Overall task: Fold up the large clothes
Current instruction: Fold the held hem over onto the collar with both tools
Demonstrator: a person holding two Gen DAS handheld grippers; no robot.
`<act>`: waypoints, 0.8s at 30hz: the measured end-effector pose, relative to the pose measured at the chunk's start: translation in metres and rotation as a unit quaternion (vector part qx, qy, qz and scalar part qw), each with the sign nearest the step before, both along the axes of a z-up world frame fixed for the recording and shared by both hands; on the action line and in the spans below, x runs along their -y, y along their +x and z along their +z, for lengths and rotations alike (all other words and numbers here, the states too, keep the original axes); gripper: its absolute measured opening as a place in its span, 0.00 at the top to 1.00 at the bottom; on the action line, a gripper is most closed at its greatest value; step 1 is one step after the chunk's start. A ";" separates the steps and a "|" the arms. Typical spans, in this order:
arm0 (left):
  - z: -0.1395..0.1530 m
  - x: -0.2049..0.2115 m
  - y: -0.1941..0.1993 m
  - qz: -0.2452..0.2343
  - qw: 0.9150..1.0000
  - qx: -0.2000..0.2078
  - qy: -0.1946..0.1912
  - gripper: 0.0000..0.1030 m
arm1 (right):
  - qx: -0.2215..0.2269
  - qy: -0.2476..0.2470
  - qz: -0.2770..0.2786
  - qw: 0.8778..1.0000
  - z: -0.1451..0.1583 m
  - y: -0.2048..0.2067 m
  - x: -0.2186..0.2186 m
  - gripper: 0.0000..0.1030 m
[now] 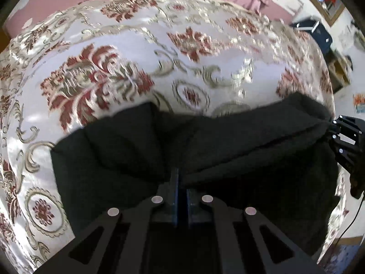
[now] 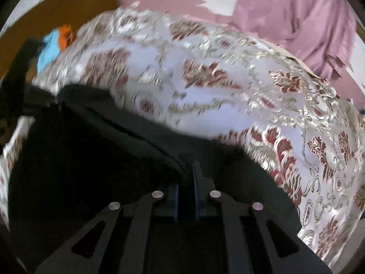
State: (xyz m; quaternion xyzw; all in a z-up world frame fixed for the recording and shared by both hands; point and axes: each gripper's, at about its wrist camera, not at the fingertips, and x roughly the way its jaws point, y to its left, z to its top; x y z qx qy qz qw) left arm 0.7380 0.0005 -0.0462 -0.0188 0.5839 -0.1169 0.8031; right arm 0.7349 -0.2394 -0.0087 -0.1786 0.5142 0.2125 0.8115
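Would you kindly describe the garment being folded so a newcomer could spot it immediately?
A bed covered in a pale floral bedspread fills the scene. On its near side lies the dark garment, plain charcoal fabric. It is the only unpatterned dark cloth on the bed.

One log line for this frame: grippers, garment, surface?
left hand-held gripper: shut on dark garment | right hand-held gripper: shut on dark garment | surface: floral bedspread

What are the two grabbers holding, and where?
Both hold the black garment by its edge: left gripper and right gripper, jaws shut on the cloth.
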 end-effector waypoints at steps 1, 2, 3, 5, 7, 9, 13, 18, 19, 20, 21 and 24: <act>-0.004 0.001 -0.001 0.002 1.000 -0.004 -0.001 0.95 | -0.004 -0.006 0.003 1.000 -0.005 -0.003 -0.001 0.91; -0.012 0.002 -0.002 0.004 1.000 -0.013 0.000 0.95 | -0.011 -0.010 0.005 1.000 -0.011 -0.006 -0.001 0.91; -0.020 0.005 -0.003 0.000 1.000 -0.023 0.005 0.95 | -0.018 -0.012 0.006 1.000 -0.021 -0.009 0.001 0.91; -0.031 0.010 -0.006 -0.005 0.999 -0.032 0.019 0.95 | -0.016 -0.010 0.005 1.000 -0.032 -0.011 0.002 0.91; -0.033 0.014 -0.007 -0.009 0.999 -0.024 0.025 0.94 | -0.011 -0.005 0.000 1.000 -0.038 -0.014 0.001 0.91; -0.027 0.007 -0.010 0.000 1.000 -0.019 0.005 0.93 | -0.009 0.008 -0.011 1.000 -0.037 -0.016 0.004 0.90; -0.011 -0.016 -0.020 0.012 0.998 -0.026 -0.054 0.87 | -0.021 0.038 -0.029 0.999 -0.016 -0.024 0.014 0.70; 0.027 -0.038 -0.033 0.018 0.997 0.011 -0.077 0.86 | 0.033 0.064 -0.004 0.997 0.032 -0.032 0.021 0.48; 0.038 -0.042 -0.031 0.029 0.995 0.031 -0.093 0.86 | 0.041 0.067 -0.007 0.997 0.038 -0.029 0.021 0.48; 0.043 -0.044 -0.027 0.036 0.993 0.039 -0.103 0.84 | 0.051 0.077 -0.021 0.996 0.045 -0.021 0.021 0.48; 0.048 -0.045 -0.020 0.047 0.991 0.048 -0.119 0.79 | 0.053 0.088 -0.041 0.994 0.047 -0.012 0.020 0.48; 0.045 -0.038 0.009 0.074 0.980 0.048 -0.177 0.75 | 0.020 0.157 -0.118 0.980 0.035 0.018 0.026 0.48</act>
